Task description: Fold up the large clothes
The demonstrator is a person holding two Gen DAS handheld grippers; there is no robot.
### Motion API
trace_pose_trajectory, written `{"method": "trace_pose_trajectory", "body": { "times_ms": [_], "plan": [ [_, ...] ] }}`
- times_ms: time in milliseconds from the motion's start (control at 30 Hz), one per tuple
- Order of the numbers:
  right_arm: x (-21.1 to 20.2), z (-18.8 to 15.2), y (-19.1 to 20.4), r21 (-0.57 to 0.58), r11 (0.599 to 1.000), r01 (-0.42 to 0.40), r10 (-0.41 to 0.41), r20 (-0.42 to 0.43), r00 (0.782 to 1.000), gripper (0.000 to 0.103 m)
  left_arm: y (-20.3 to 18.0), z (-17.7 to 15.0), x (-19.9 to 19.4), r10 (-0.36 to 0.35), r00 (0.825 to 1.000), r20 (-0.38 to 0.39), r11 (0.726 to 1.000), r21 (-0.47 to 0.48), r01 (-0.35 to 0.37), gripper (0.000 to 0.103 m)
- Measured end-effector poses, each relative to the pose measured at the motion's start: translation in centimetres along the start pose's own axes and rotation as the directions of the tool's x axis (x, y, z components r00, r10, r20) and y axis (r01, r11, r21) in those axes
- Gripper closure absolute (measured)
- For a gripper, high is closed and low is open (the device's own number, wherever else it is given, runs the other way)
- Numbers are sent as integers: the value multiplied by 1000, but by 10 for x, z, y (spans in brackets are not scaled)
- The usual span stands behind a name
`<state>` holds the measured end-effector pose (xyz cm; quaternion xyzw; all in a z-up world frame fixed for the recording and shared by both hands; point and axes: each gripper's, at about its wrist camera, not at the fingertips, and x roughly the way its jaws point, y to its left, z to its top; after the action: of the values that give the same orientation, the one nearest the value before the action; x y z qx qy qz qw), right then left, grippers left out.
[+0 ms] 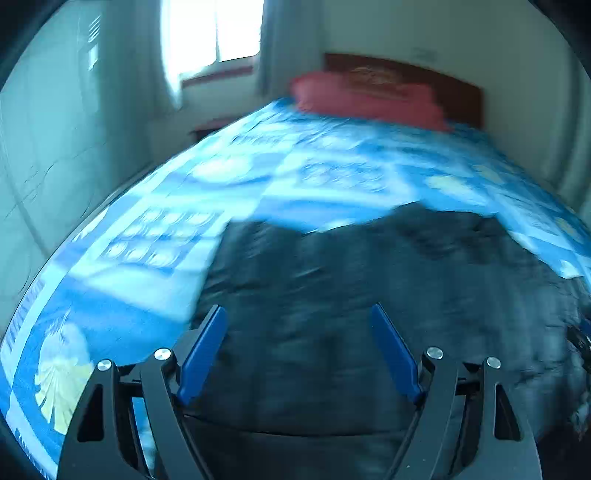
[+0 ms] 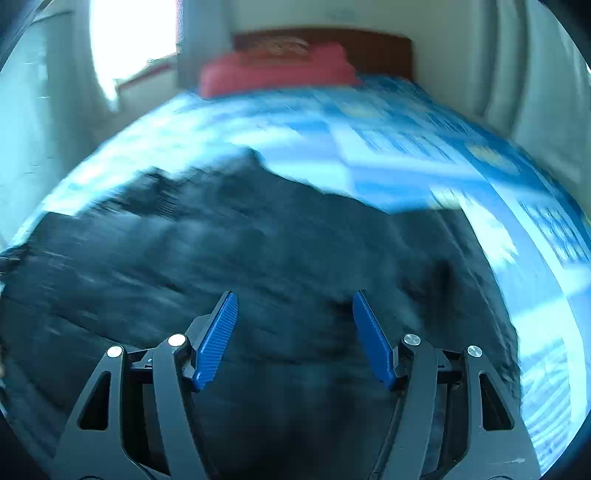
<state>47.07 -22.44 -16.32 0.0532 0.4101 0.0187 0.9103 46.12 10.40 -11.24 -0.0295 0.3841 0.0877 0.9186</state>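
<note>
Below us a dark garment [image 1: 332, 314] lies spread on a bed covered in a blue and white patterned bedspread [image 1: 155, 229]. Starting at the left, our left gripper [image 1: 297, 314] hangs over the garment's left part with its blue pads [image 1: 202, 354] standing wide apart and nothing between them; bare bedspread shows just beside its left finger. Further back in that view we see a red pillow [image 1: 365, 98] against a brown headboard [image 1: 443, 79], and a bright window [image 1: 210, 29] with a pale curtain [image 1: 168, 74] on the left wall.

Moving right, our right gripper [image 2: 293, 301] hovers over the middle of the dark cloth, its jaws also parted and empty, a little narrower than the left pair. Beyond the cloth's far edge the bedspread runs on to the pillow, and more of it shows along the right. Both views are blurred, so we cannot tell the garment's kind or how its folds lie.
</note>
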Motion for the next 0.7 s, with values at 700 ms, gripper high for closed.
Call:
{"method": "trace_pose_trajectory", "body": {
  "times_ms": [700],
  "plan": [
    [-228, -221, -91, 130, 987, 94, -84, -82, 993, 34, 110, -190, -187, -163, 973, -164, 983, -109, 146, 22]
  ]
}}
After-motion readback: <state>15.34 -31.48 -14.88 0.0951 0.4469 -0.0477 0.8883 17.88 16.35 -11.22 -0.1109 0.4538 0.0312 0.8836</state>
